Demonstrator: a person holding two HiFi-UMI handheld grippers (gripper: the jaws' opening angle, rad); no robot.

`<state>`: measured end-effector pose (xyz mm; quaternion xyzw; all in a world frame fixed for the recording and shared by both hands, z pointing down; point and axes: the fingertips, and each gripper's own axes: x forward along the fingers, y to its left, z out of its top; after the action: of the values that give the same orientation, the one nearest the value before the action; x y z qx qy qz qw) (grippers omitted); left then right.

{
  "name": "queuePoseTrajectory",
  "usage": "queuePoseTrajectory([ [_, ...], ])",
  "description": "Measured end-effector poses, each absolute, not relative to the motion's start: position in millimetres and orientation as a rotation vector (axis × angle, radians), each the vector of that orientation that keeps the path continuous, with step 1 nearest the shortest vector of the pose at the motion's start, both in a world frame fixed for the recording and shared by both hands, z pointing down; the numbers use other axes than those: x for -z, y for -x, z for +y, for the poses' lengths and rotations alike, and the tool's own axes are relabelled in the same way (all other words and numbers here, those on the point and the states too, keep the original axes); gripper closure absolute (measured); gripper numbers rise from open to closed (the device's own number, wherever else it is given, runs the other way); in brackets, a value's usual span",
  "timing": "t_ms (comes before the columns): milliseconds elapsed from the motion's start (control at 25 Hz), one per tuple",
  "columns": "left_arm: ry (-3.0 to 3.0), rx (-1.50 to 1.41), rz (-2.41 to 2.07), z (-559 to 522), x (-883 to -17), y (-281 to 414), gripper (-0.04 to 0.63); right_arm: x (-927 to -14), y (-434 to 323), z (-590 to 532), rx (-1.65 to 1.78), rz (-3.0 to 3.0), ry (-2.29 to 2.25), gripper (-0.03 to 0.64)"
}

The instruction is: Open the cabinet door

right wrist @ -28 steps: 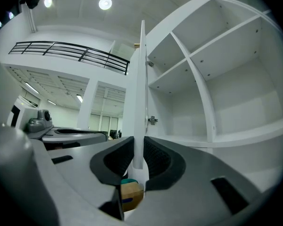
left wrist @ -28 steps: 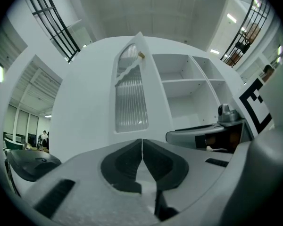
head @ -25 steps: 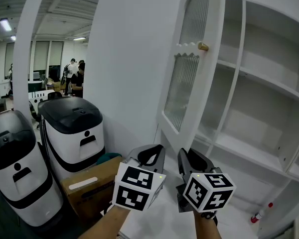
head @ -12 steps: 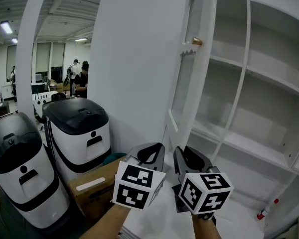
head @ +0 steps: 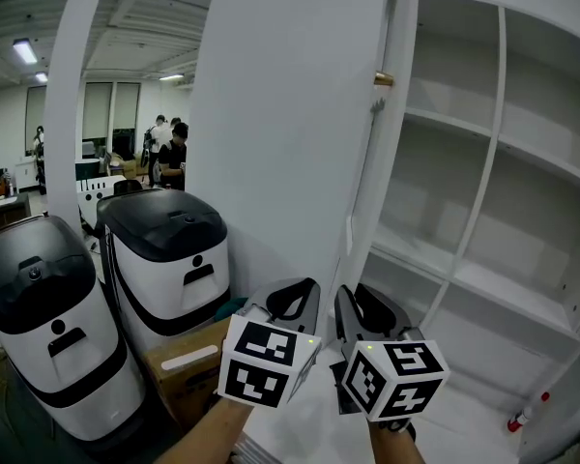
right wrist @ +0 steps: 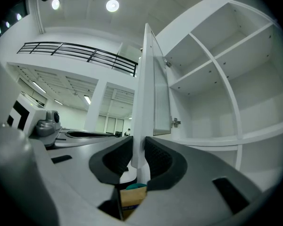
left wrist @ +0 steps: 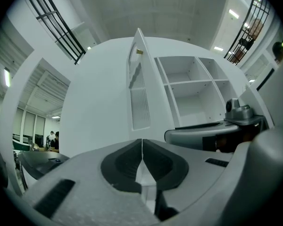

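The white cabinet door (head: 385, 162) stands swung open, nearly edge-on in the head view, its brass knob (head: 383, 79) high on it. Bare shelves (head: 483, 278) show inside the cabinet. My left gripper (head: 300, 296) hovers below and in front of the door, shut and empty. Beside it my right gripper (head: 356, 303) has its jaws opening, a narrow gap between them and nothing in it. In the right gripper view the door's edge (right wrist: 144, 98) lines up beyond the right gripper (right wrist: 138, 147). The left gripper view shows the left gripper (left wrist: 142, 142) shut below the door (left wrist: 139, 98).
Two black-and-white machines (head: 169, 259) (head: 48, 327) stand at the left, a cardboard box (head: 188, 356) next to them. A white wall panel (head: 280, 114) fills the middle. A small red-capped item (head: 525, 412) lies on the cabinet's bottom board. People (head: 174, 153) stand far back.
The door has swung wider, from showing its ribbed panes to nearly edge-on. Both grippers stay low in front of it, and the right jaws have parted slightly.
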<state>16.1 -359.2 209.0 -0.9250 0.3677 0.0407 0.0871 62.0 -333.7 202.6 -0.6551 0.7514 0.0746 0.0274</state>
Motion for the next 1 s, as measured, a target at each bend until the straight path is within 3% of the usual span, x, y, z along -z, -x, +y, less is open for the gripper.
queuePoseTrajectory([
  [1000, 2.732, -0.123, 1.178, -396.9, -217.2, 55.0, 0.577, -202.0, 14.3, -382.6, -0.301, 2.372, 1.965, 0.52],
])
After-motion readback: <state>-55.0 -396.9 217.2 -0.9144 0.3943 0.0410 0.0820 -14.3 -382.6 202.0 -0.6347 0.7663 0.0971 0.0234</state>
